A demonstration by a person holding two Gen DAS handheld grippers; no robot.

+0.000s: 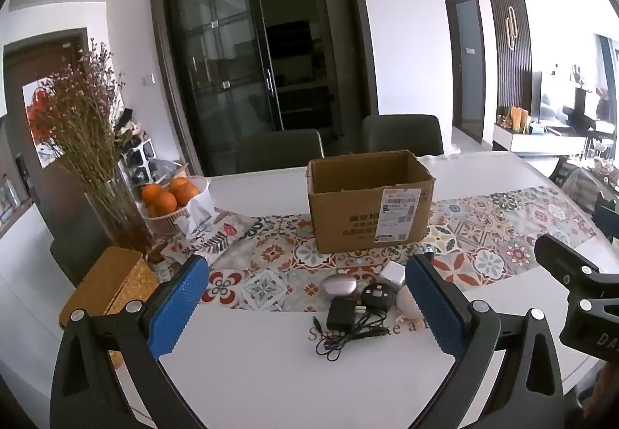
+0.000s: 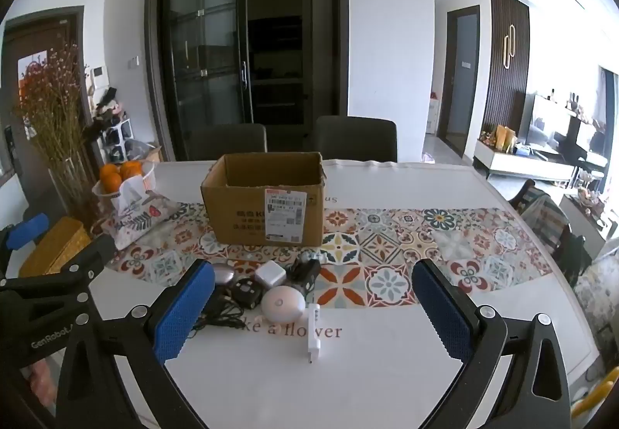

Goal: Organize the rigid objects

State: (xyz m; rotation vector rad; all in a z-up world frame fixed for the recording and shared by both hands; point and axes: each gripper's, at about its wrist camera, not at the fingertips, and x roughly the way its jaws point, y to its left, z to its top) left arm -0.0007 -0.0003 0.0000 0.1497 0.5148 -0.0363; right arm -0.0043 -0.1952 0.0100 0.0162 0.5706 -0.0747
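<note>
Right, both grippers hang wide open and empty. The right gripper (image 2: 313, 309) has the slim white adapter (image 2: 312, 332) dead ahead at twelve o'clock, long axis running away from it, so it sits nearer. The left gripper (image 1: 309, 307) faces the matte black charger (image 1: 341, 313) with its loose cord. Beyond at twelve, the open cardboard box (image 2: 267, 210) waits on the tiled runner (image 2: 425, 239).

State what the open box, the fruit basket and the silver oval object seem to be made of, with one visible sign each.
Open box: corrugated cardboard, matte brown, raw edges.
Fruit basket: probably white plastic, slatted sides.
Silver oval object: glossy metallic finish; metal or coated plastic, unclear.
</note>
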